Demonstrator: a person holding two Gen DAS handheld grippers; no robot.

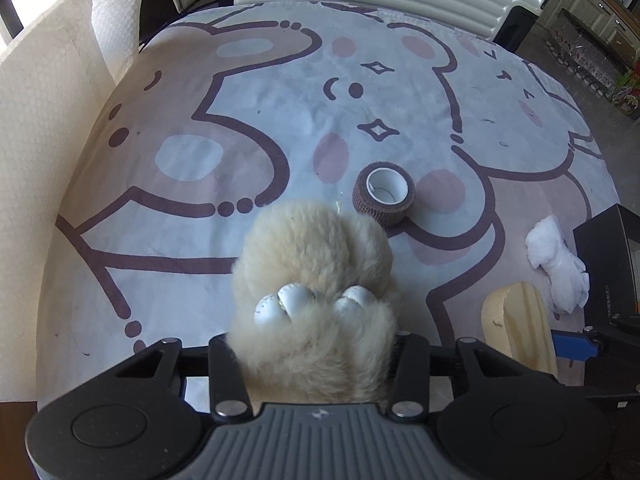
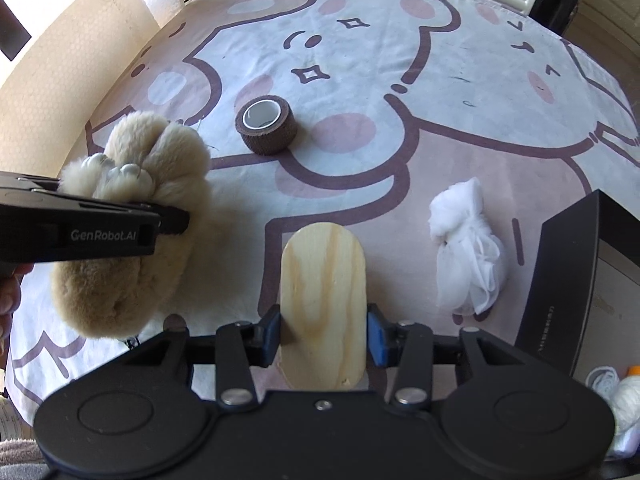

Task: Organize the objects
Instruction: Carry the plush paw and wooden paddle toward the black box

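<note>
Left claw (image 1: 316, 344) is clamped on the furry beige paw-shaped plush (image 1: 316, 280), whose white claw tips face the camera. Right claw (image 2: 323, 332) grips the rounded wooden board (image 2: 323, 300) between its blue pads (image 2: 378, 340), just above the tabletop (image 2: 460, 92). Ahead of both claws stands the brown bandage roll (image 2: 267, 128) on end; the white mesh bundle (image 2: 468, 248) lies right of the right claw, beside a black box (image 2: 572, 280).
</note>
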